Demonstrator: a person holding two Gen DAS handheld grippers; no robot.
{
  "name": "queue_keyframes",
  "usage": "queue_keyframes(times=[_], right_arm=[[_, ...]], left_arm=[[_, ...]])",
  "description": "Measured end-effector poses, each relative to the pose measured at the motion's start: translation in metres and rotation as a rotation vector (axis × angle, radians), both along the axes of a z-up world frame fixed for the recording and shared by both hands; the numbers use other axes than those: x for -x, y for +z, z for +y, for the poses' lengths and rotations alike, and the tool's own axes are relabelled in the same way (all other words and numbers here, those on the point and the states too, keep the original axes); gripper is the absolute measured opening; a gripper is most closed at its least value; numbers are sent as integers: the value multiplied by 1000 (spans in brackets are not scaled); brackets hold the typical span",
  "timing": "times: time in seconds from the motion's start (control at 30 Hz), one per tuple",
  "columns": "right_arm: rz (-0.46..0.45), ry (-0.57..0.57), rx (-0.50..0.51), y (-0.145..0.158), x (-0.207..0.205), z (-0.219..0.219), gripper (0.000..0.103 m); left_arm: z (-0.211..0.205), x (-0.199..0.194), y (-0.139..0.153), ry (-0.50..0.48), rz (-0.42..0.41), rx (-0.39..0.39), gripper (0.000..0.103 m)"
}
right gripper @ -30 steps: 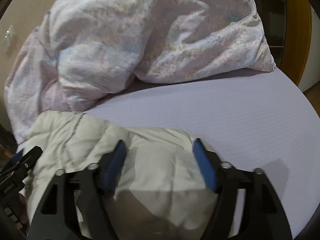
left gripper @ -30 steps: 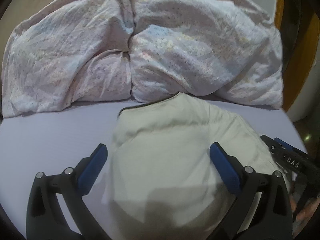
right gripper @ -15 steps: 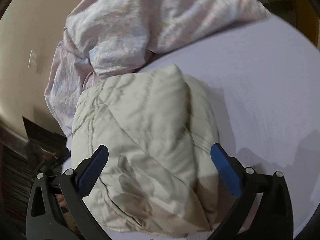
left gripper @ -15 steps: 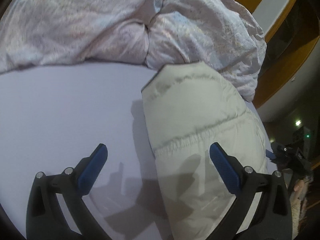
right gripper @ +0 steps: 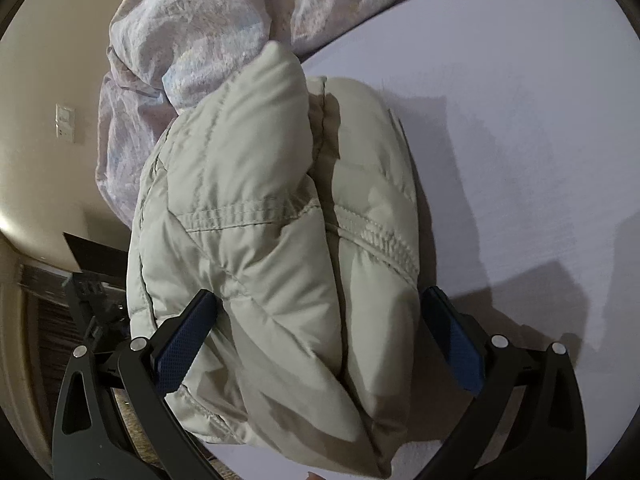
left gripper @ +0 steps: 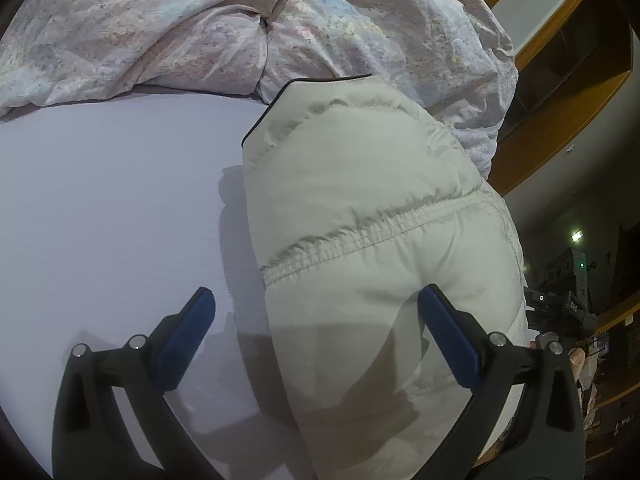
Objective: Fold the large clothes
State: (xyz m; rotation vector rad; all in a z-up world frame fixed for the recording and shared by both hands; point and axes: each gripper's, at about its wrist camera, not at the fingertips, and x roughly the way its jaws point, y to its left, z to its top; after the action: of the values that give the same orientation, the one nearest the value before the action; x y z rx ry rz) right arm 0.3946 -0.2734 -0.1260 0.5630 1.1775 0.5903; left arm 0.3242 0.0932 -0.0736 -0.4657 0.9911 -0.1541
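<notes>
Both my tongs, left tongs (left gripper: 316,324) and right tongs (right gripper: 320,324), gape wide and grip nothing over the folded puffer jacket (right gripper: 276,240) on the bed (left gripper: 112,200) beside the duvet (left gripper: 160,28); looks light, squashy, slick, springy, so I'd pinch stitched seams.

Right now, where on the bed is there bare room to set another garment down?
Bare sheet lies open between the folded puffer jacket and the crumpled duvet. It is crowded along the duvet, where the jacket's far end butts against it.
</notes>
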Motion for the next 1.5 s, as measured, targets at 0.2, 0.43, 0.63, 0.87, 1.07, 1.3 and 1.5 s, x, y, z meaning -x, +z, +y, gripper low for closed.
queue_keyframes(times=[0.2, 0.43, 0.63, 0.87, 1.07, 1.3, 1.5], right_arm=[[-2, 22, -18, -1, 1, -2, 102], [13, 81, -64, -5, 2, 10, 102], [13, 84, -75, -5, 1, 15, 102], [17, 89, -86, -7, 0, 13, 102], [14, 107, -89, -8, -1, 16, 102], [27, 115, -98, -7, -4, 27, 102], [32, 130, -111, -8, -7, 33, 102]], left_arm=[[-2, 1, 0, 2, -16, -18, 101], [-8, 5, 3, -8, -49, -61, 101], [-10, 7, 2, -17, -57, -57, 101], [0, 6, -19, -45, 7, 160, 101], [-3, 3, -25, -50, -3, 175, 101], [-4, -2, -31, -50, 2, 239, 101], [-3, -5, -39, -48, 4, 299, 101]])
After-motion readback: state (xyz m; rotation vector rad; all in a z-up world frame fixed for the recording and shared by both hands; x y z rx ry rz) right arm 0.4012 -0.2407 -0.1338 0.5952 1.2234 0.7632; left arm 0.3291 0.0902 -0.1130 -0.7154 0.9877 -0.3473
